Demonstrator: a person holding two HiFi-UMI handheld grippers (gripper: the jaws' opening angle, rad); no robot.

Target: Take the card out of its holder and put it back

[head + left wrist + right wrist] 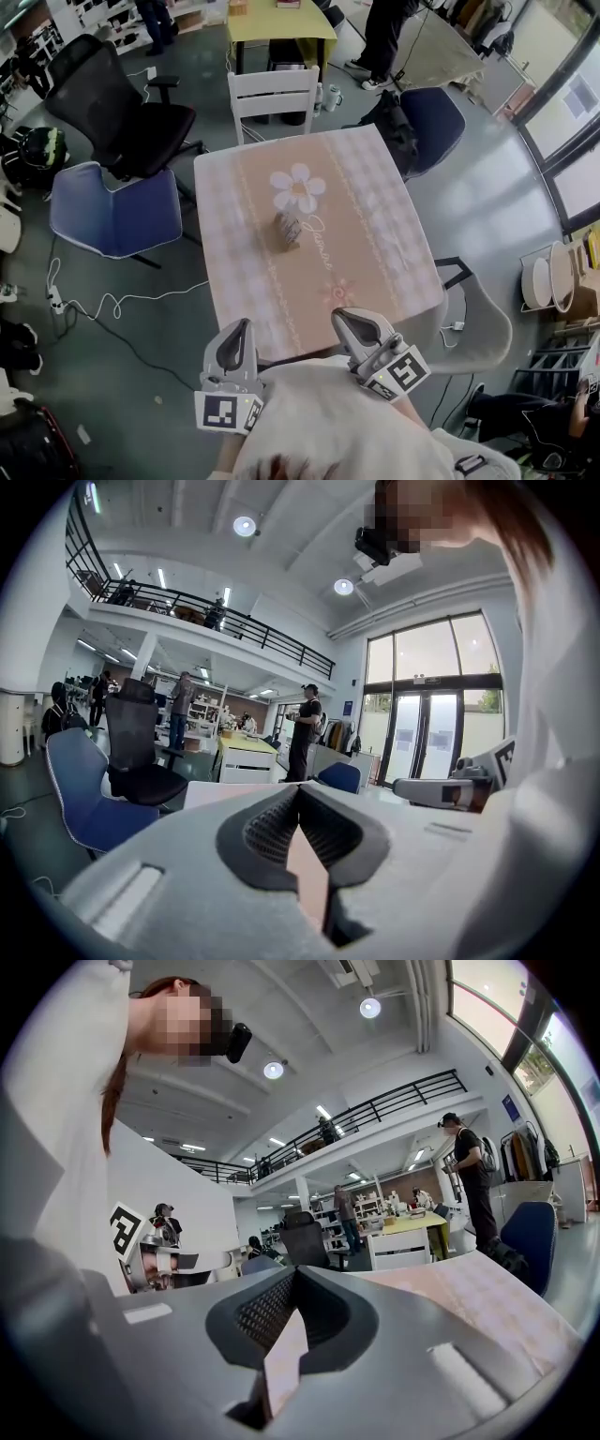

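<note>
A small card holder point(288, 231) with a card standing in it sits in the middle of the table point(375, 187), on a pink checked cloth with a white flower print. Both grippers hover at the table's near edge, well short of the holder. My left gripper point(244, 324) is at the near left, its jaws meeting at the tips with nothing between them point(299, 789). My right gripper point(347, 315) is at the near right, its jaws also shut and empty point(295, 1271). Neither gripper view shows the holder.
A white chair point(274, 94) stands at the table's far side. A black office chair point(122, 103) and a blue chair point(112, 211) stand at the left. Right of the table are a dark blue chair point(431, 117) and a grey chair point(478, 328). Cables point(103, 305) lie on the floor.
</note>
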